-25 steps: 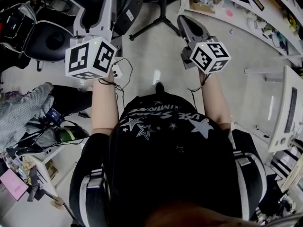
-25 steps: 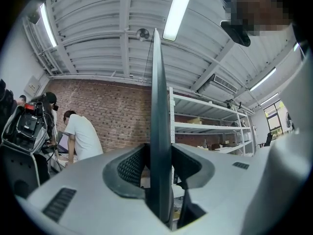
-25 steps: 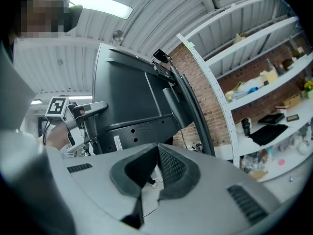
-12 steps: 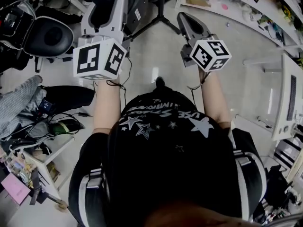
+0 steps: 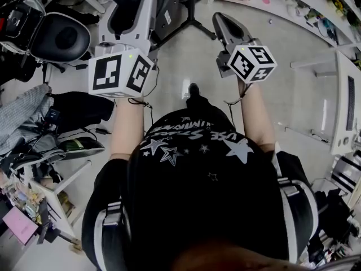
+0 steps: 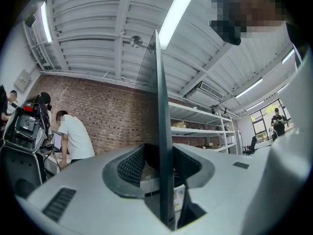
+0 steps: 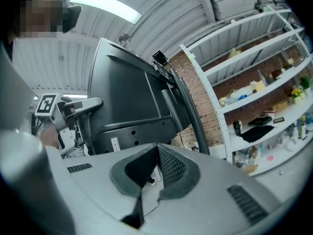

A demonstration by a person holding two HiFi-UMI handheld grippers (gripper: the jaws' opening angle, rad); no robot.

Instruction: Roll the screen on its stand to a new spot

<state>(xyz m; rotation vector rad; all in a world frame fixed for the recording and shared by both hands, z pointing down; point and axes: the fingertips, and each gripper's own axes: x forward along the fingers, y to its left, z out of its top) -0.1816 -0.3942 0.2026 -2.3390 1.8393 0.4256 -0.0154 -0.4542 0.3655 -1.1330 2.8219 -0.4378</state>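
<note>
The dark screen [image 7: 132, 102] shows its back in the right gripper view, mounted on a black stand pole [image 7: 193, 116]. In the left gripper view its thin edge [image 6: 160, 106] runs straight up between the jaws. My left gripper [image 6: 164, 158] is shut on that edge. The head view shows this gripper [image 5: 131, 10] at the upper left, against the screen [image 5: 169, 1]. My right gripper [image 5: 221, 22] hangs beside the screen at the upper right. Its jaws [image 7: 155, 168] are closed with nothing between them. The stand's legs [image 5: 194, 18] spread over the floor ahead.
A black chair [image 5: 59, 38] stands at the left, with cables and bags [image 5: 79, 145] on the floor below it. Cluttered shelves [image 5: 271, 4] line the upper right and a white desk [image 5: 345, 112] the right edge. People [image 6: 76, 136] stand by a brick wall.
The chair, the floor clutter and the shelves have slid across the head view as I move. Both grippers keep their pose, the left one still on the screen's edge.
</note>
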